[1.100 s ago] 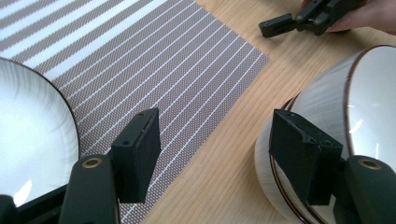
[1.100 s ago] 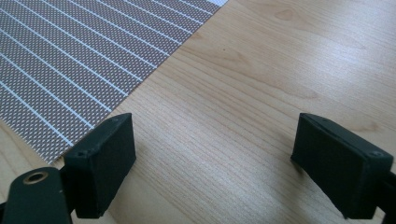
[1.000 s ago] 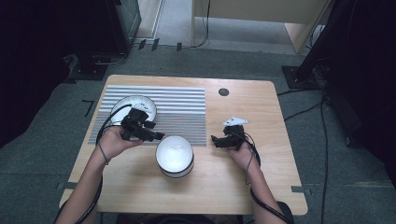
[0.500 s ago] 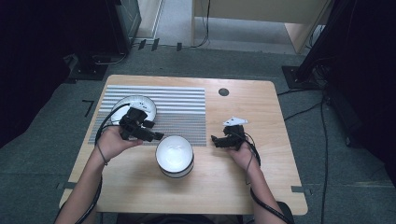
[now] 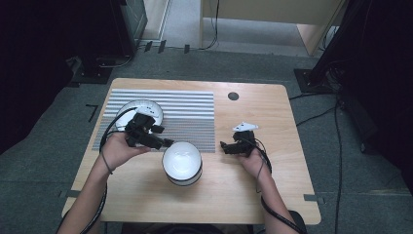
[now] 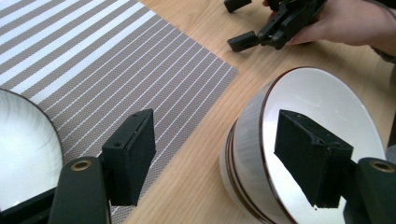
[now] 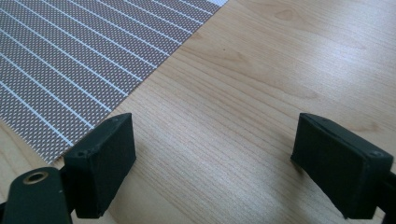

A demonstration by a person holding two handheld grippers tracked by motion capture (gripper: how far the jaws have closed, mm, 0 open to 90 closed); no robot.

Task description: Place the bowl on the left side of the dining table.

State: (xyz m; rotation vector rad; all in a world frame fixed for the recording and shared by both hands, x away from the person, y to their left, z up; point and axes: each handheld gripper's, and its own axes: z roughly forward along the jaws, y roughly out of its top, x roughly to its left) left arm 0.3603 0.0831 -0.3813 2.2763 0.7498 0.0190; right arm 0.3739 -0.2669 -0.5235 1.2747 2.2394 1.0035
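Now my left gripper (image 6: 219, 158) has just been opening, jaws straddling the bowl (image 5: 182, 162) rim without pinching, ready to grip. Bowl sits just off the striped mat's (image 5: 185, 117) near corner. Right gripper (image 7: 233, 163) waits open beside it.

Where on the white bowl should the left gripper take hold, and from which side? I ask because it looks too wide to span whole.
Probably the rim, one jaw inside and one outside. The white bowl stands upright on the bare wooden table, with a thin brown-edged lip. The left gripper already straddles the wall nearest the striped placemat, jaws open, so that side suits best.
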